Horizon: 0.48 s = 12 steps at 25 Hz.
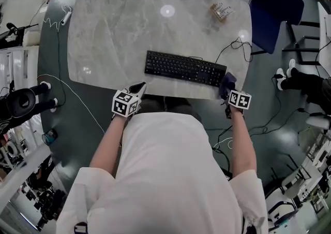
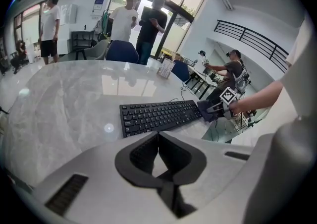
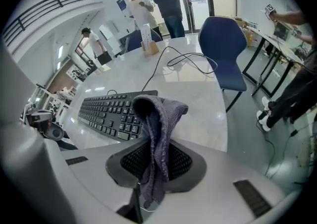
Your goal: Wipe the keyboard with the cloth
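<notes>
Cloth (image 3: 157, 129) is clamped in the jaws of our right gripper (image 3: 156, 156). Its bunched end stands free past them, which we judge leaves it ready to rub the keys. It hangs just beside the right end of the keyboard (image 1: 185, 68), not yet on it. Left gripper (image 2: 158, 141): jaws together, empty, near the front edge. Pale marble surface (image 1: 114, 31); blue chair (image 1: 274, 10) and people (image 2: 124, 20) beyond.
</notes>
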Available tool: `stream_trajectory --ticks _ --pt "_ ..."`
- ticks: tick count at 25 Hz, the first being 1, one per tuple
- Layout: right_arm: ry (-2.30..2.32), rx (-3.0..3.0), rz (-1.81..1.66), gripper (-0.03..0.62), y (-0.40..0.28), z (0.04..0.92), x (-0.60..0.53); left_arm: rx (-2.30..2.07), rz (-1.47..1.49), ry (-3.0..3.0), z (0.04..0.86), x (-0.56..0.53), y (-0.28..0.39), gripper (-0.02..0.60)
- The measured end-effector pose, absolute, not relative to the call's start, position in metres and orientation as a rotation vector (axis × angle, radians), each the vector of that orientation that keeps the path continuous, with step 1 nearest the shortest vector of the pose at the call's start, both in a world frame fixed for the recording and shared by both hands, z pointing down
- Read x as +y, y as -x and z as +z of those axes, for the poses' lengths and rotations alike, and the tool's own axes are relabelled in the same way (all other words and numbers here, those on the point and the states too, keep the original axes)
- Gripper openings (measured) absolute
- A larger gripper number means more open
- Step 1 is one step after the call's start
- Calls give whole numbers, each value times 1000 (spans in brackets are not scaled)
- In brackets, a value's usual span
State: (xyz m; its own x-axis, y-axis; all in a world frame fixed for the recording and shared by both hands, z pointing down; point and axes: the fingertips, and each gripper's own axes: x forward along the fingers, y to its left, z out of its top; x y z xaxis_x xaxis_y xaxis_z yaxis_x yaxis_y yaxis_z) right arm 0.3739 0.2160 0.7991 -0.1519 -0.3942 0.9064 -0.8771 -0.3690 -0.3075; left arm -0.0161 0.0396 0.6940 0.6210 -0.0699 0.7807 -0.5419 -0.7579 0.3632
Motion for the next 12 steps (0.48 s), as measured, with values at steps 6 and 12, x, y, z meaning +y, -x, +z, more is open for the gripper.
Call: stream_trajectory --ticks 6,12 --pt "-1788 -1363 1463 80 -392 772 199 -461 1066 -2178 729 29 39 16" --pt "-1732 -1307 1355 80 -394 787 167 -417 1100 -2118 751 26 46 81"
